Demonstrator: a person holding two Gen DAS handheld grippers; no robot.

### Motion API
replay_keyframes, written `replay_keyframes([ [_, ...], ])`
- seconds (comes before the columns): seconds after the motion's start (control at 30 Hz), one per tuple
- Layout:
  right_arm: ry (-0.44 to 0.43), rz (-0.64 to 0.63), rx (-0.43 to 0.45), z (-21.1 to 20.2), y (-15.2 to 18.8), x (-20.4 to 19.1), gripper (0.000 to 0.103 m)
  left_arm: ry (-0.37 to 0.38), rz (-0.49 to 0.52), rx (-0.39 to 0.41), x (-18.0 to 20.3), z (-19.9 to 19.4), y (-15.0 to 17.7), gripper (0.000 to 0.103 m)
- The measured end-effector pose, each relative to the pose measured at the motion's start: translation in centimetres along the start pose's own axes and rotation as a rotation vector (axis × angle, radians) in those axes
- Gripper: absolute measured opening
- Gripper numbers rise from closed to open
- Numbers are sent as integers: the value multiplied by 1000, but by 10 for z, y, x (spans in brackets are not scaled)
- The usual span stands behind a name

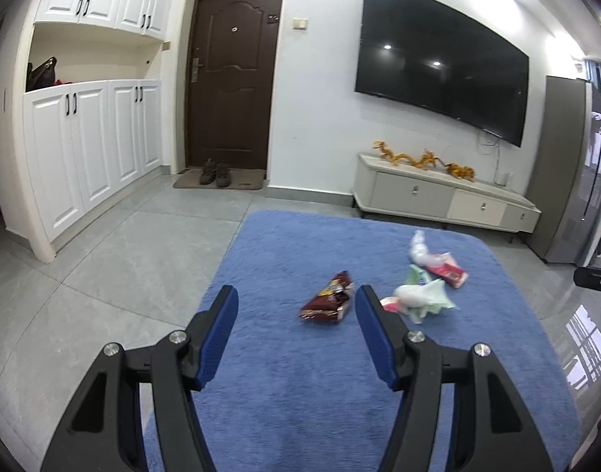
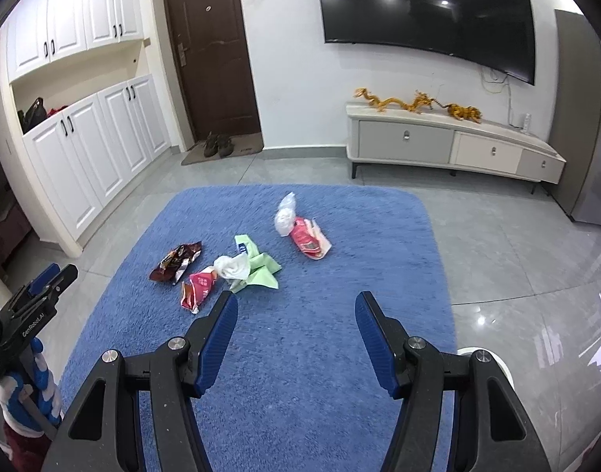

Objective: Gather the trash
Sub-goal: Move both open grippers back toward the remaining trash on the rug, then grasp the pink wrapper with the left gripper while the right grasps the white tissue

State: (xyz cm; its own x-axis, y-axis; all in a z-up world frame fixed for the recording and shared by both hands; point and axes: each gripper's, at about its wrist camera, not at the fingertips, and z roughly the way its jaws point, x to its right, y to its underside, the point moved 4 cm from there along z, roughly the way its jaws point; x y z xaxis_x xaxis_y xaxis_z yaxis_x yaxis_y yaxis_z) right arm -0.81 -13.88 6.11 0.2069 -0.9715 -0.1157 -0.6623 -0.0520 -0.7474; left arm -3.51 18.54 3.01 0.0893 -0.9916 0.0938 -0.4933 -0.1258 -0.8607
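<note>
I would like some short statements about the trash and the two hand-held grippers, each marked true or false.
1. All the trash lies on the blue rug. True.
2. The left hand-held gripper holds the brown snack wrapper. False: its jaws are open and empty; the wrapper lies on the rug beyond them.
3. The right hand-held gripper is empty. True.
4. The green wrapper lies on the grey floor tiles. False: it is on the rug.
5. The brown door stands open. False: it is shut.
</note>
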Motion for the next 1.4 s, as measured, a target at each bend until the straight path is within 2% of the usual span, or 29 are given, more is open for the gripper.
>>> replay_keyframes([
  [0.2, -48, -25, -56, 36, -1, -11, 60, 8, -6, -65, -6, 28, 19, 60],
  [0.5, -169, -142, -128, 98, -8, -51, 60, 148, 61, -160, 38, 77, 28, 59],
  [0.7, -258, -210, -141, 135, -18, -76, 55, 241, 31, -231, 52, 116, 32, 58],
  [0.93, -328, -248, -204, 183, -24, -84, 53, 287, 24, -292, 64, 144, 38, 58],
  [1.03, -340, -244, -251, 203, -18, -79, 48, 294, 25, -313, 68, 152, 42, 57],
  [1.17, -341, -262, -273, 210, -11, -70, 27, 302, 42, -333, 77, 162, 45, 57],
  [1.33, -355, -261, -289, 204, -2, -61, 21, 318, 63, -352, 93, 174, 47, 57],
  [1.4, -354, -272, -293, 201, 2, -60, 21, 318, 78, -360, 99, 178, 50, 49],
])
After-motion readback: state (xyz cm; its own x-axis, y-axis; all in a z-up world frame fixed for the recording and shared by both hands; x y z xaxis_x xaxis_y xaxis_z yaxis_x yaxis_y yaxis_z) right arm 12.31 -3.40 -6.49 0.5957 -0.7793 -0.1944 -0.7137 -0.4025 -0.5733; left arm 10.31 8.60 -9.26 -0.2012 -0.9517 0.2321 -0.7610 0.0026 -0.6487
